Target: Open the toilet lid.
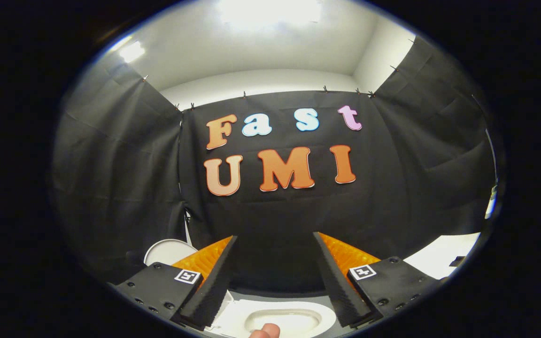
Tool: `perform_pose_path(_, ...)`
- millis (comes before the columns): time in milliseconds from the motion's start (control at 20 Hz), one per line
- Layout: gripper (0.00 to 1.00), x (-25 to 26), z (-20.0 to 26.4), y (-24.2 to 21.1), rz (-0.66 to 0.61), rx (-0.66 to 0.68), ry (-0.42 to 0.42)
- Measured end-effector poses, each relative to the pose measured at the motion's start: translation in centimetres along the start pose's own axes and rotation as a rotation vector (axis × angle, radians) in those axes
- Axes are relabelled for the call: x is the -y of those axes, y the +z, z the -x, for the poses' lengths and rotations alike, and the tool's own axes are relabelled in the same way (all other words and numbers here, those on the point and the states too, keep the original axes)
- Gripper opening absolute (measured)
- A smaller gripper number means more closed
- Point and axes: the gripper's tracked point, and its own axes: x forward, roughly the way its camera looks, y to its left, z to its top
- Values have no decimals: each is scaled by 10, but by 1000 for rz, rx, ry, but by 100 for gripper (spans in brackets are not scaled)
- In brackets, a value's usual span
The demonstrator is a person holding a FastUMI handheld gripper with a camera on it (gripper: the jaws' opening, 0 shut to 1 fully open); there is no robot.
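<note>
My gripper (275, 235) is open, its two black fingers (214, 277) with orange backs spread wide and holding nothing. It points at the black cloth wall, high above the toilet. Low down between the fingers lies the white toilet (294, 313), seen from above as a rounded seat ring around a paler hollow. Behind the left finger shows a white rounded panel (167, 251); I cannot tell whether it is the lid. A fingertip of a person's hand (265, 331) pokes in just below the seat ring.
Black cloth walls (120, 178) close the booth on three sides, right behind the toilet. A white surface (439, 256) with a small dark item (458, 260) lies beyond the right finger. Bright ceiling lights glare overhead.
</note>
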Motion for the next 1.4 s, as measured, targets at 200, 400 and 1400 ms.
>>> perform_pose_path(200, 99, 18, 27, -12, 19, -3, 9)
perform_pose_path(400, 99, 42, 57, -37, 15, -74, -24)
perform_pose_path(1400, 99, 47, 113, -49, 88, -57, -57)
